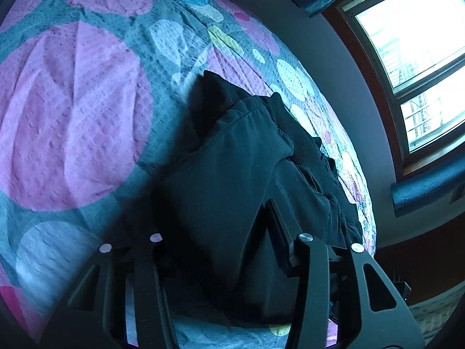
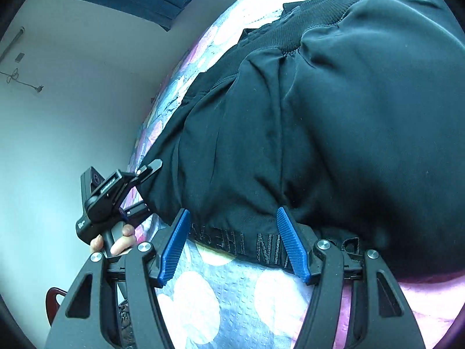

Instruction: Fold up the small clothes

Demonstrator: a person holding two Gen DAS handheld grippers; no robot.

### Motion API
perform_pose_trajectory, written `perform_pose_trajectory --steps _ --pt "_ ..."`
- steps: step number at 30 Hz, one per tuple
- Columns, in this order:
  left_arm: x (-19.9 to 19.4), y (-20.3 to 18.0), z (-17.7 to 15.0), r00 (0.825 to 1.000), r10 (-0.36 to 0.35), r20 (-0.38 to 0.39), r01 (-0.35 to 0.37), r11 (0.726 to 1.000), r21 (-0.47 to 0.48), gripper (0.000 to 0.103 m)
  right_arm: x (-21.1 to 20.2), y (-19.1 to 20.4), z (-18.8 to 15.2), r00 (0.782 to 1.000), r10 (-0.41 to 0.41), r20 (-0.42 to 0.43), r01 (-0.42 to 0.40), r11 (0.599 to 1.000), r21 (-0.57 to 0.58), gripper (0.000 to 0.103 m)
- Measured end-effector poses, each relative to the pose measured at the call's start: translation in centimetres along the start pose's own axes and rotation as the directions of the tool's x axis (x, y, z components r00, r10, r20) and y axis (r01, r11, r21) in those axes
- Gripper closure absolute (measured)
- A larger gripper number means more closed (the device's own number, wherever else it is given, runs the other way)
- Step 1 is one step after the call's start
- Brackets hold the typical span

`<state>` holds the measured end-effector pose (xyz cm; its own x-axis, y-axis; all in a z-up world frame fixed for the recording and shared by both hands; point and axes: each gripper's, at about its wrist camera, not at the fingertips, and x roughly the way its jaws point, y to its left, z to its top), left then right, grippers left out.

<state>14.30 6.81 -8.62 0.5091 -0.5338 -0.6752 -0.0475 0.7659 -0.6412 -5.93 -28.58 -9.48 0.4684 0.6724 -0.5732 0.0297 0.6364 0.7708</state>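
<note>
A small black garment of smooth woven cloth with ribbed knit bands (image 2: 334, 122) lay bunched on the bed, near the edge closest to the wall, one hem band with dark woven lettering (image 2: 261, 242) turned toward the right wrist camera. The right gripper (image 2: 237, 241) stood with its two blue ribbed pads (image 2: 292, 245) spread apart and their tips at that lettered hem — released, the cloth reaching just between the tips but not pinched, so it looked placed to take the hem rather than holding it. The left gripper (image 2: 146, 187), seen from the right camera at the garment's far corner by the wall, was borne by a person's hand (image 2: 116, 242) on its handle; its tips seemed to be at or under the cloth edge there. From its own camera the garment draped over the space between its fingers and hid the pads, so I could not tell whether it was clenched on the cloth or merely under it. Judged from this, both tools were set at one edge of the garment — probably to lift that edge over for a fold. Beneath lay a quilted bedspread of teal with large pink, white and yellow circles (image 1: 72, 110). Beyond the bed: a pale wall (image 2: 72, 101), and a bright window in a dark wooden frame (image 1: 412, 58).
</note>
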Motion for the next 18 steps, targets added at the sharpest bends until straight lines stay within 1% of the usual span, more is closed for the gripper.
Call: perform_pose_trajectory --steps 2,4,6,8,10,11,12,15,18 --pt "0.2 -0.4 0.1 1.000 0.012 0.004 -0.012 1.000 0.003 0.066 -0.3 -0.2 0.0 1.000 0.006 0.001 -0.006 1.000 0.001 0.041" --pt "0.1 -0.7 0.1 1.000 0.022 0.012 -0.022 1.000 0.011 0.068 -1.1 0.0 0.1 1.000 0.022 0.002 -0.022 1.000 0.010 0.041" --pt "-0.2 -0.8 0.1 1.000 0.022 0.018 -0.022 0.999 0.022 0.071 -2.5 0.3 0.0 0.999 0.026 0.029 -0.027 0.999 0.028 0.041" --pt "-0.3 -0.7 0.0 1.000 0.024 0.017 -0.025 0.999 0.031 0.071 -3.4 1.0 -0.4 0.998 0.041 0.044 -0.041 0.999 -0.001 0.041" --pt "-0.3 -0.4 0.0 1.000 0.021 0.014 -0.021 1.000 0.021 0.071 -2.5 1.5 -1.0 0.999 0.046 -0.017 -0.046 0.999 -0.015 0.041" --pt "-0.2 -0.2 0.0 1.000 0.018 0.011 -0.018 1.000 0.017 0.071 -1.7 1.3 -1.4 0.999 0.016 -0.046 -0.017 1.000 -0.014 0.041" --pt "-0.1 -0.1 0.0 1.000 0.015 0.006 -0.015 1.000 0.014 0.071 -1.1 1.0 -1.7 0.999 -0.001 -0.051 0.000 1.000 -0.017 0.042" --pt "0.1 0.0 0.0 1.000 0.024 0.011 -0.024 1.000 0.007 0.071 -0.8 -0.3 -1.8 0.999 0.029 -0.035 -0.028 0.999 0.039 0.044" --pt "0.3 -0.1 0.3 0.999 0.022 0.023 -0.022 1.000 -0.014 0.069 -1.0 -0.1 -1.9 0.999 0.021 -0.031 -0.020 0.999 0.030 0.043"
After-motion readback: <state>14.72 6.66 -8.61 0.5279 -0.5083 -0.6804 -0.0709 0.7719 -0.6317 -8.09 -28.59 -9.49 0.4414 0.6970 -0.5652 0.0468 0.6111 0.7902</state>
